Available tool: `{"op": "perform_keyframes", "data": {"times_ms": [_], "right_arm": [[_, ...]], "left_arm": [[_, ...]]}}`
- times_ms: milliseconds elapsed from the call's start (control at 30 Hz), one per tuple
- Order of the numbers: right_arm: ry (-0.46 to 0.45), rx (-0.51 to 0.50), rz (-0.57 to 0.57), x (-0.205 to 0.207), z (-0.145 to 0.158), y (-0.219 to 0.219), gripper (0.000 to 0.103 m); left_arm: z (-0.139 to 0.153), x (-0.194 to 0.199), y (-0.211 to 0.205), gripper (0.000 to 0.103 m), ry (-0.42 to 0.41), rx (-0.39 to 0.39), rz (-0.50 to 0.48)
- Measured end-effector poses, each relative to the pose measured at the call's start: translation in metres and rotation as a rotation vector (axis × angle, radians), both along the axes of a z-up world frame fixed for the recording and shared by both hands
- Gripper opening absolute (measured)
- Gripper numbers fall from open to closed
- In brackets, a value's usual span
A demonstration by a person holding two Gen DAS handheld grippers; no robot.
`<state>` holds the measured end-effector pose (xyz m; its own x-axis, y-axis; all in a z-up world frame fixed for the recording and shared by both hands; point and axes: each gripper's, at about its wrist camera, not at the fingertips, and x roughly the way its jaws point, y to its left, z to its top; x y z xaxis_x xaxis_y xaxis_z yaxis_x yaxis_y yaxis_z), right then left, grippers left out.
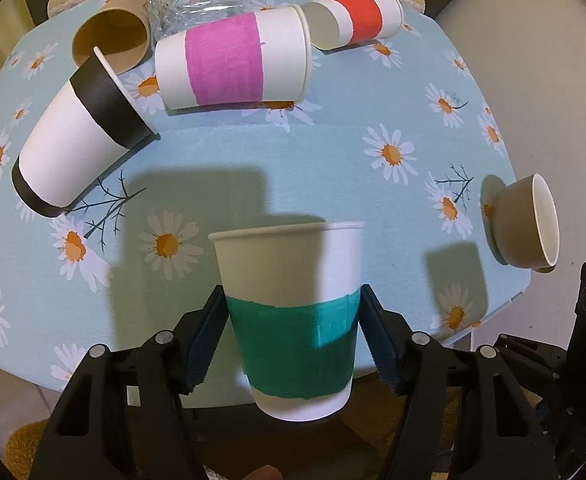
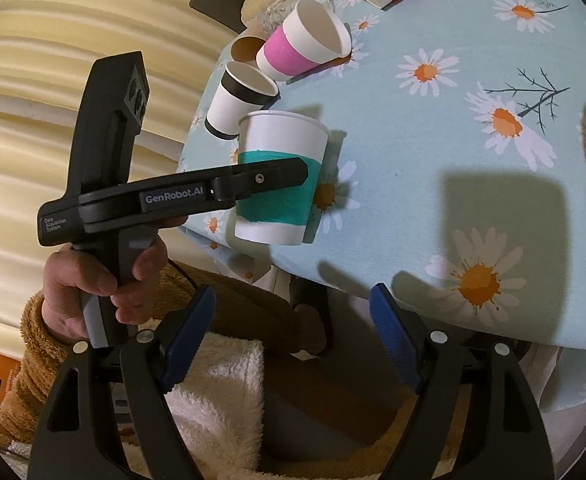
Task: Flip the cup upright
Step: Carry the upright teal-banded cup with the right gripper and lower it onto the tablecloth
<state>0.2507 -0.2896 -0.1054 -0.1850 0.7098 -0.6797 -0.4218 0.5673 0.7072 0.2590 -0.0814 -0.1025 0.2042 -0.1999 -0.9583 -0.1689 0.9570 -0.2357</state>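
The left gripper is clamping the green-banded paper cup by its band, one blue pad pressing on each side, and is holding it upright with the mouth up, at six o'clock over the near rim of the daisy-print table; whether its base is touching the cloth I cannot tell. The right gripper is hanging spread wide with nothing between its fingers, off the table edge. Lying on their sides are a black-banded cup at ten o'clock, a pink-banded cup at twelve, a red-banded cup at one, and a brown bowl at three. A plain brown cup and a clear glass are lying behind them.
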Motion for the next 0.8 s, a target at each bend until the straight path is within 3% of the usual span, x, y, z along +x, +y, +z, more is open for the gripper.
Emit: {"op": "perform_keyframes", "data": {"times_ms": [367,800], "right_arm": [[-0.022,0.009,-0.012,-0.003,0.005,-0.003,0.079],[-0.041,-0.019,-0.005,-0.014,0.013,0.004,0.079]], "left_arm": [[0.014,-0.003,0.004,0.063,-0.045,0.002,0.01],[0.051,-0.05,0.019,0.063,-0.332,0.073,0.098]]}}
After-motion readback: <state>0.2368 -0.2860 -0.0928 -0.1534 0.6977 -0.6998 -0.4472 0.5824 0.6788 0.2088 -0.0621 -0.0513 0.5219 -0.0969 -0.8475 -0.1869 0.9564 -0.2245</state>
